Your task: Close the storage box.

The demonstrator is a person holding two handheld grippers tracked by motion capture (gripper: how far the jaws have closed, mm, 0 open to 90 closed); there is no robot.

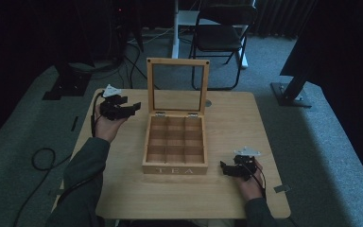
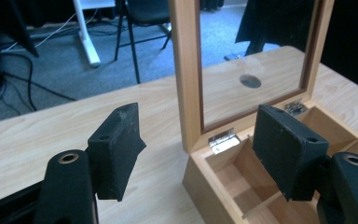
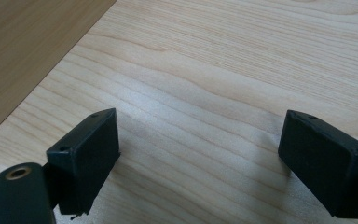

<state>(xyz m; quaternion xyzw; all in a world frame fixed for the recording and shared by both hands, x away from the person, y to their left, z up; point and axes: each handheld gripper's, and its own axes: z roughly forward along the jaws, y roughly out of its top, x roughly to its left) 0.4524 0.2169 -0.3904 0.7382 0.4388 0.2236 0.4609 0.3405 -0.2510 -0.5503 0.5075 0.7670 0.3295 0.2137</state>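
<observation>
The left gripper (image 1: pixel 131 106) hangs with jaws apart just left of the tea box's (image 1: pixel 175 166) upright glass lid (image 1: pixel 177 86). The right gripper (image 1: pixel 225 168), jaws also apart, rests on the table (image 1: pixel 123 189) right of the box.

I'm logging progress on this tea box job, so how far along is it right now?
Done: the tea box stands open, its glass lid upright, compartments looking empty. In hand: nothing; the left gripper hovers open beside the lid, and the right gripper is open by the box's front corner. Left: whatever follows with the lid, likely closing it.
</observation>
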